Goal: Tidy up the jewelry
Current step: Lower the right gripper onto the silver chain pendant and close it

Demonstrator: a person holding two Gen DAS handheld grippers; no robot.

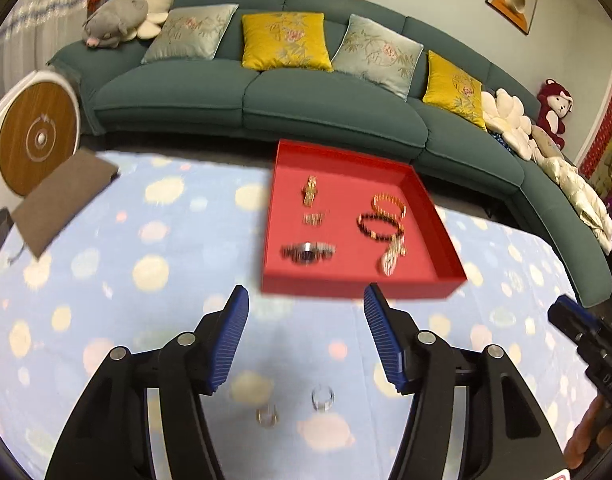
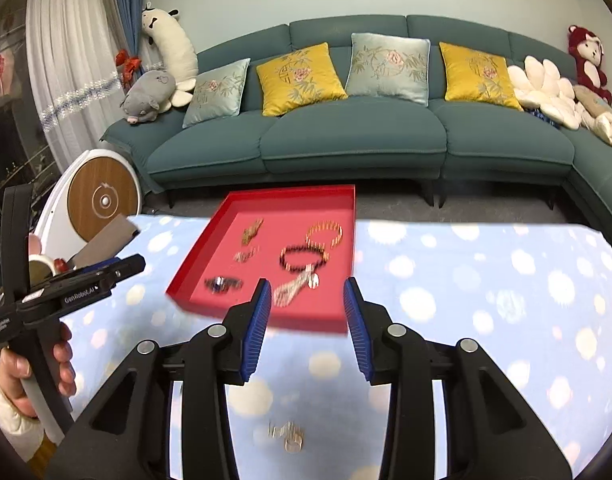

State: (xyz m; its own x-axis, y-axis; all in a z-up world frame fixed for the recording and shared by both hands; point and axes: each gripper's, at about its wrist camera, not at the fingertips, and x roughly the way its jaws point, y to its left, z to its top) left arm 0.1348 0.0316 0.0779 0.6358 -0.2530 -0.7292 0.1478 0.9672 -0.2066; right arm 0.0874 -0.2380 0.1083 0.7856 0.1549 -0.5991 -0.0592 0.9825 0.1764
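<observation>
A red tray (image 1: pixel 438 240) (image 2: pixel 194 268) lies on the blue dotted cloth. In it are a silver watch (image 1: pixel 308 252) (image 2: pixel 223 284), a gold watch (image 1: pixel 310 191), a dark bead bracelet (image 1: pixel 376 226) (image 2: pixel 300 260), a gold bracelet (image 1: pixel 390 204) (image 2: pixel 324 232) and a pale chain (image 1: pixel 392 258) (image 2: pixel 290 290). Two clear rings (image 1: pixel 322 398) (image 1: pixel 267 416) lie on the cloth between my left gripper's (image 1: pixel 306 304) open, empty fingers. A small gold piece (image 2: pixel 288 434) lies below my right gripper (image 2: pixel 307 296), which is open and empty. The left gripper's body (image 2: pixel 66 300) also shows in the right wrist view.
A brown cloth pad (image 1: pixel 62 200) (image 2: pixel 106 240) lies at the table's far left. A teal sofa (image 1: pixel 306 96) with cushions stands behind the table. A round white and wood device (image 1: pixel 30 132) stands left of the table. The right gripper's body (image 1: pixel 590 344) shows at the left wrist view's edge.
</observation>
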